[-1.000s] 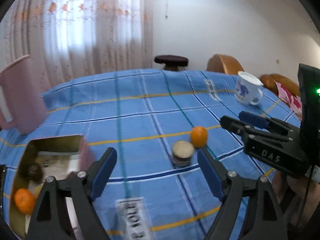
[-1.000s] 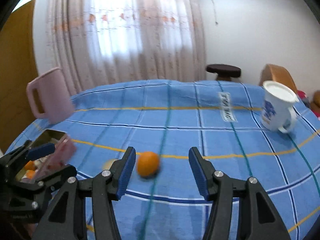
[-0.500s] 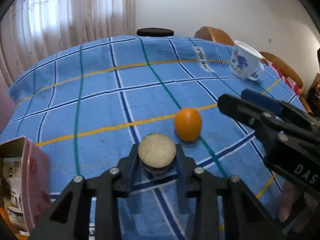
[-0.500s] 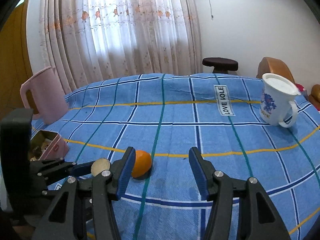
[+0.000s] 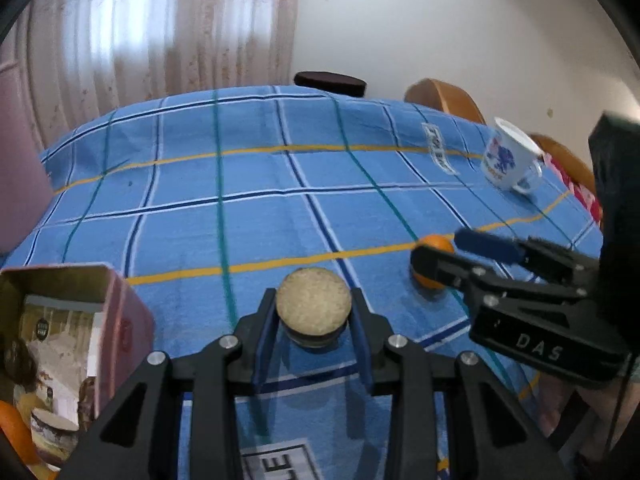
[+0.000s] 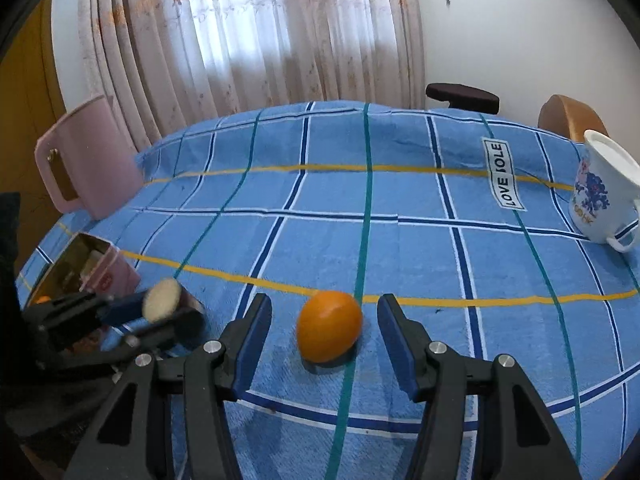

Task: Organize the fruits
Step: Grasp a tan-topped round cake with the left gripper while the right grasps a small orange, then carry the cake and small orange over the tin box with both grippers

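A small round dark fruit piece with a flat beige top [image 5: 314, 306] sits between the pads of my left gripper [image 5: 313, 300], which is shut on it; the right wrist view shows this fruit piece [image 6: 162, 300] tilted in my left gripper [image 6: 160, 316]. An orange [image 6: 329, 326] lies on the blue check tablecloth [image 6: 400, 248] between the blue pads of my right gripper [image 6: 325, 306]. Its jaws are closing, with a gap still on each side of the fruit. A pink tin [image 5: 120, 320] at the left holds another orange and several pieces.
A pink jug [image 6: 84, 168] stands at the table's far left edge. A white mug with a blue print [image 6: 600, 192] stands at the right. A dark stool [image 6: 462, 96] and wooden chair backs [image 5: 444, 98] are beyond the far edge.
My left gripper closed on the beige-topped piece and drifted toward the tin. My right gripper came forward and down around the orange, and its jaws have narrowed.
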